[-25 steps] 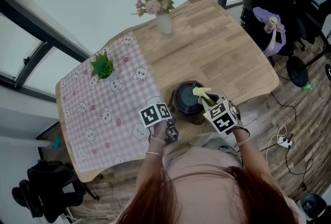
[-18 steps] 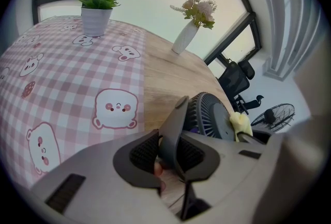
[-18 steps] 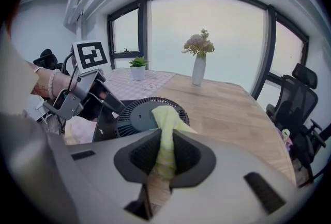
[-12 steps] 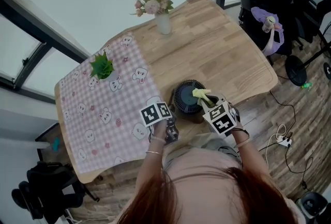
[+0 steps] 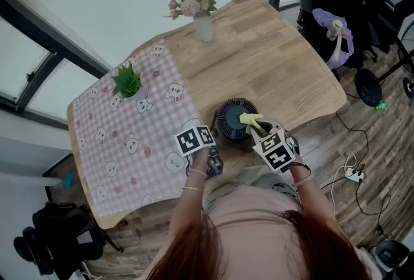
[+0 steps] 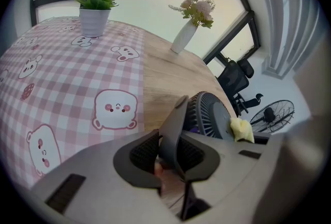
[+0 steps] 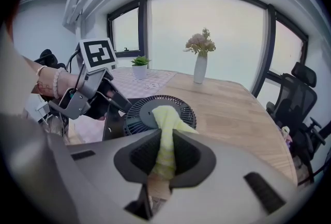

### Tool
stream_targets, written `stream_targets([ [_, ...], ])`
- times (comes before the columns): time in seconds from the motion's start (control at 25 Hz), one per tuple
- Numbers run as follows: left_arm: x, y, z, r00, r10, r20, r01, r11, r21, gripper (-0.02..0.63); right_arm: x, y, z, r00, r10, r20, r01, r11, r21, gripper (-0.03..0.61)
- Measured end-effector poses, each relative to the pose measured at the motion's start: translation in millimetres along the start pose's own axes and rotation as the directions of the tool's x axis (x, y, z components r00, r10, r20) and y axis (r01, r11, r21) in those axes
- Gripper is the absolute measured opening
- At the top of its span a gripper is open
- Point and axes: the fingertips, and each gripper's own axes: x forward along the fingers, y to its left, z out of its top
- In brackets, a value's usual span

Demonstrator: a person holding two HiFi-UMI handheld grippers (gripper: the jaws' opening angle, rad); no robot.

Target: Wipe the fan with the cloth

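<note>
While the left gripper (image 6: 170, 149) clamps its jaws on the fan's dark stand (image 6: 174, 124), the fan (image 5: 234, 120) sits near the front edge of the table (image 5: 272, 65), right before the person, with its grille (image 7: 135, 114) facing up. The right gripper (image 7: 164, 154) is closed on a yellow cloth (image 7: 166, 130). The cloth runs out from between the pads, and its free end lies on the grille by the hub. The right fingers stop just short of the fan's rim.

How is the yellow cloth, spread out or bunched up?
Bunched: the yellow cloth is a narrow wad in the right gripper, tip on the fan.
</note>
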Motion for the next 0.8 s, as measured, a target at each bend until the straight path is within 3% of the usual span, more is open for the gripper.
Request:
stream_targets([
  [0.8,-1,-1,0,1.000,0.005,-0.014,-0.004,1.000,0.026,0.075,-4,24,-1,0.998,0.066,-0.010,-0.066,0.998,-0.023,0.051],
])
